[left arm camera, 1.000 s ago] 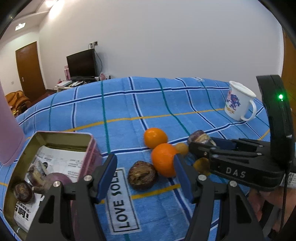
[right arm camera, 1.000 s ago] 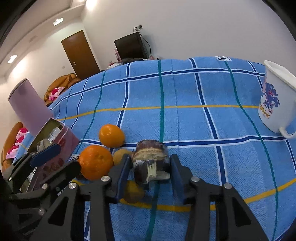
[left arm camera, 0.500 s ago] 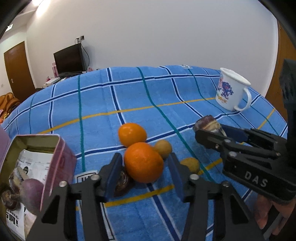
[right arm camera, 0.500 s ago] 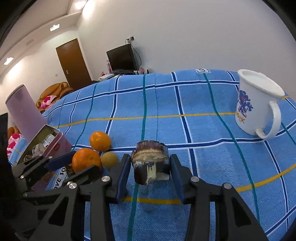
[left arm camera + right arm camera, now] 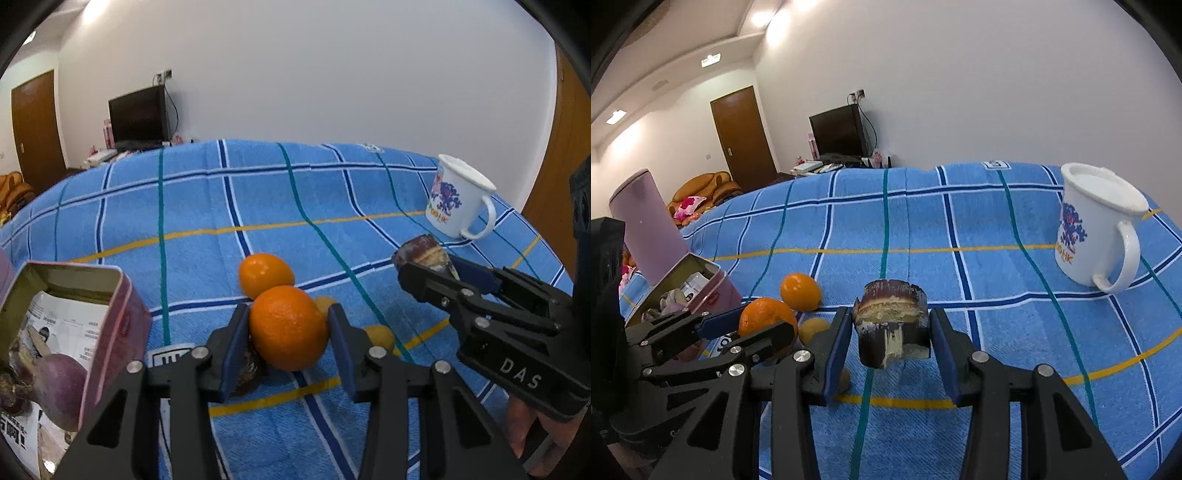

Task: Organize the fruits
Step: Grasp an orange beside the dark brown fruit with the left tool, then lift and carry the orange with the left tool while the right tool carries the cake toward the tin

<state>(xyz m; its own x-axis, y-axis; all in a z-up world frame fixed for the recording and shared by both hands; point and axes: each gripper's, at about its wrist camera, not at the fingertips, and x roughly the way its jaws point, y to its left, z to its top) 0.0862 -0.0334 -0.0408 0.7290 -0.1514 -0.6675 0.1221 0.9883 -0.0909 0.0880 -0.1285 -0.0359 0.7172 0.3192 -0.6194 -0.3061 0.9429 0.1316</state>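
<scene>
The big orange (image 5: 290, 326) sits clamped in the left hand-held gripper (image 5: 286, 347), jaws just closing on it, while the right hand-held gripper (image 5: 892, 345) grips a dark purple fruit (image 5: 892, 328).

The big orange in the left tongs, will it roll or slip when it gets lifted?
The big orange is round, so it would likely roll if released on the cloth. The left tongs, which have just been closing, press its widest part from both sides, so the grip looks secure. Its skin looks dimpled, probably not slippery.

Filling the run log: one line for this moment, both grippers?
left gripper: just closed on orange | right gripper: holding dark fruit piece | tin: open, some fruit inside
</scene>
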